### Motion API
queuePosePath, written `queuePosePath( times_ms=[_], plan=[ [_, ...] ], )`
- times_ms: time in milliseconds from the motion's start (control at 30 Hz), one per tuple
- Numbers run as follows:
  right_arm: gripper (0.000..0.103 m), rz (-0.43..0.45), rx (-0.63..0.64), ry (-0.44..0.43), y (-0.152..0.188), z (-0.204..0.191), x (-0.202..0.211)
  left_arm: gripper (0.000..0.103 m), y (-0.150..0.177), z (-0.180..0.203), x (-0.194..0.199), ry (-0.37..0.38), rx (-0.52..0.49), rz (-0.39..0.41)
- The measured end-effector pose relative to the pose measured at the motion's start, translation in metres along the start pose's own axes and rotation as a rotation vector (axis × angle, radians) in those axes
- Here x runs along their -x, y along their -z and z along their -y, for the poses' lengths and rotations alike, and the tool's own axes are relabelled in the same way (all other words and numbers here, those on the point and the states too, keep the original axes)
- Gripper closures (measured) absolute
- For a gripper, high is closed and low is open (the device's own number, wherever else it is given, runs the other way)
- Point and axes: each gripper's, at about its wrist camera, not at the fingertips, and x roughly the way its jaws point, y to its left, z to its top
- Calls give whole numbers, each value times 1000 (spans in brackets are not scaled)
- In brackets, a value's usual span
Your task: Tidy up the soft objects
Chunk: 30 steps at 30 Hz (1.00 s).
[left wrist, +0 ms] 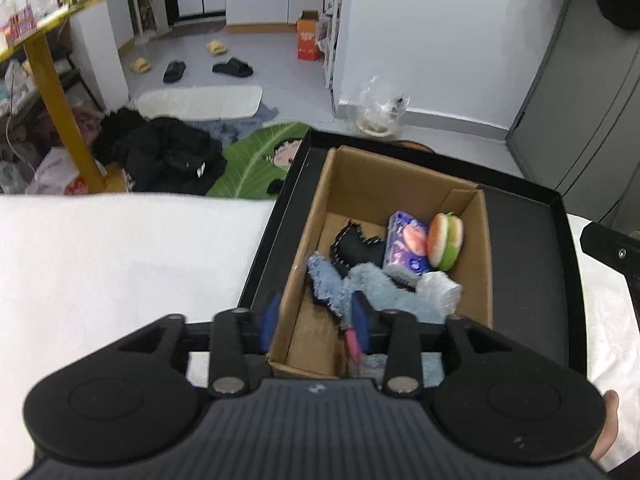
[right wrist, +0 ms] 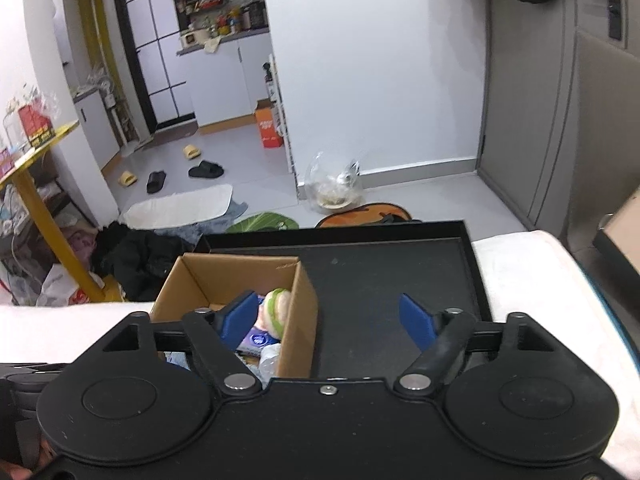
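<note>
on the floor at the left lie four slippers: two yellow (left wrist: pixel 216 46) and two black (left wrist: pixel 233 68). one white table (left wrist: pixel 120 264) carries one black tray (left wrist: pixel 528 256), and one cardboard box (left wrist: pixel 316 200) stands in the tray's left half. in the box: one black cloth (left wrist: pixel 356 246), one blue fuzzy cloth (left wrist: pixel 376 288), one tissue pack (left wrist: pixel 404 248), one burger toy (left wrist: pixel 445 240) against the right wall, one clear plastic wad (left wrist: pixel 440 290). the left gripper (left wrist: pixel 316 320) hangs over the box's near edge, jaws partly apart, pads blurred, gripping nothing. the right gripper (right wrist: pixel 328 320) straddles the box's right wall, jaws wide, holding nothing.
</note>
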Motion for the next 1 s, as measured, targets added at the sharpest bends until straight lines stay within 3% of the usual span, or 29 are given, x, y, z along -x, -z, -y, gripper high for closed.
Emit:
queuePosePath(
  times_ms=[233,333,1000],
  plan=[
    [7,1,-37,6,0,17,21,25,-6,17,29,15,-25,7],
    [0,9,-64,1,-1,26,33,20,-7,22,42,19,-33,9],
    [0,-2,-54,-35,-3,36,105,7,13,30,134,25,-88,85]
  ],
)
